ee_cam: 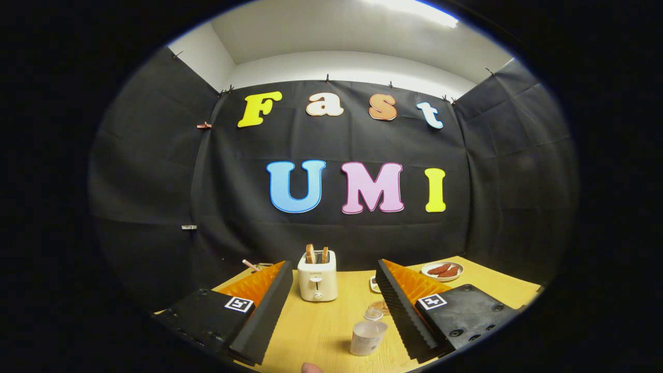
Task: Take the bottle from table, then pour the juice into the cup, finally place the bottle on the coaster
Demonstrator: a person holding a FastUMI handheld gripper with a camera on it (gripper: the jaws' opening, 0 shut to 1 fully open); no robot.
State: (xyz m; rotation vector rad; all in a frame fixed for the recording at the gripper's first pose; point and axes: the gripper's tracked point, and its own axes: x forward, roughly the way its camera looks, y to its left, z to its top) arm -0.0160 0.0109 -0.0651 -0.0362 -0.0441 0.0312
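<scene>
Gripper view looks out over a wooden table (321, 331) with nothing of the task begun, as far as I can judge. Taking the toaster (317, 282) as the landmark, the bottle (368, 334) stands upright on the table nearer to the gripper (334, 305) than the toaster and a little to its right; it is a small clear bottle with pale contents and its cap looks to be on. The fingers are spread wide and grasp nothing: the bottle sits in the gap between them, close to the right finger but apart from it, and neither finger touches it. Just beyond the bottle, between it and the toaster's right side, lies a small round brownish thing (380, 306) that may be the coaster, though it is half hidden by the right finger and I cannot be sure. Farther back beside the toaster's right is another small object (375, 284), too much hidden to name; whether it is the cup I cannot tell. Well to the toaster's right a plate (442, 270) holds reddish-brown food, and two slices of bread stick up from the toaster's slots. So all three steps look to be left: the grasp, the pour, and setting the bottle down on the coaster. The grasp seems nearest, with the bottle already framed by the fingers.
</scene>
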